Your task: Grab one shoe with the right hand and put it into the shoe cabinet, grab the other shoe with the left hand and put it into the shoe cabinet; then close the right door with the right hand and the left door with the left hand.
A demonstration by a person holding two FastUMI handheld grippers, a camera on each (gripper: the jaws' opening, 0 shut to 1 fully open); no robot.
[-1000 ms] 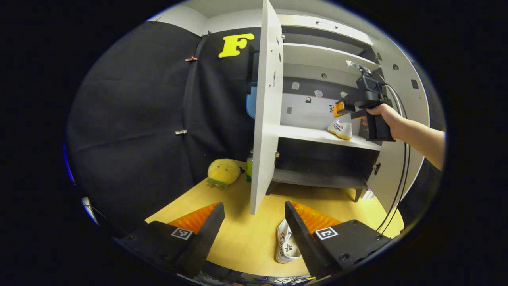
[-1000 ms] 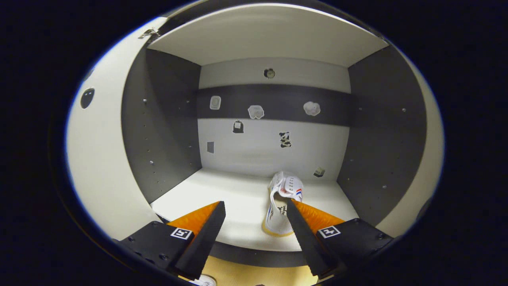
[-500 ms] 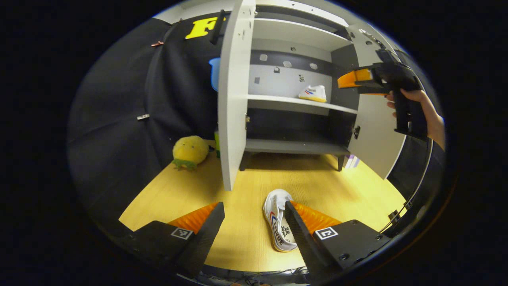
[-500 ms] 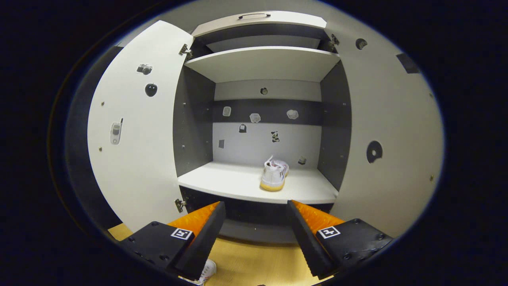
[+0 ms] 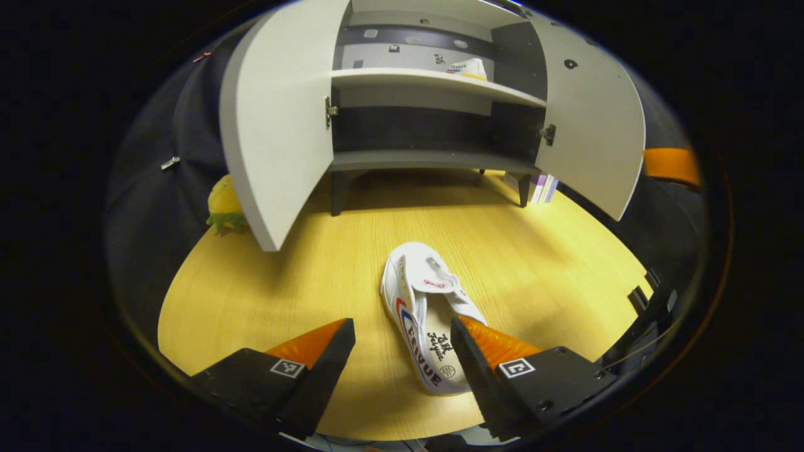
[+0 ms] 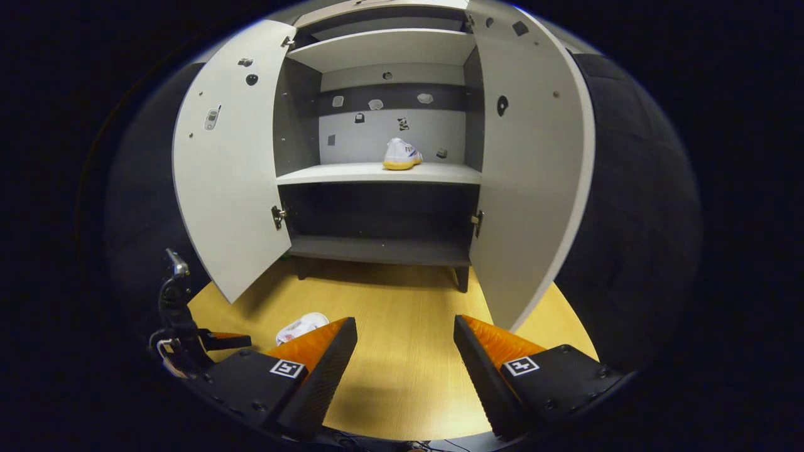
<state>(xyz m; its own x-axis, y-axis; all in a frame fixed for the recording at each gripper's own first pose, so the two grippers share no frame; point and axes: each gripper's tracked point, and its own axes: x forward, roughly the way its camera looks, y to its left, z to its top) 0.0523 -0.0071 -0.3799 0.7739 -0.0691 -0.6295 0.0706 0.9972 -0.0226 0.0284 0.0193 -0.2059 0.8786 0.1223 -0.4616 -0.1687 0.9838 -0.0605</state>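
Left gripper (image 5: 397, 351) spread wide and empty, hovering low over the white canvas sneaker (image 5: 430, 317) on the wooden floor (image 5: 282, 282), right finger already over the heel opening, left finger well off to the side. Best bet here: shift a bit so the shoe sits centred between both fingers, drop lower, then pinch across the sides near the collar, not the floppy tongue. Right gripper (image 6: 405, 348) also gaping, holding nothing, facing the shoe cabinet (image 6: 377, 251). First sneaker (image 6: 401, 154) parked on the middle shelf (image 6: 339, 174), right of centre, so aim for the free space left of it. Both doors swung open.
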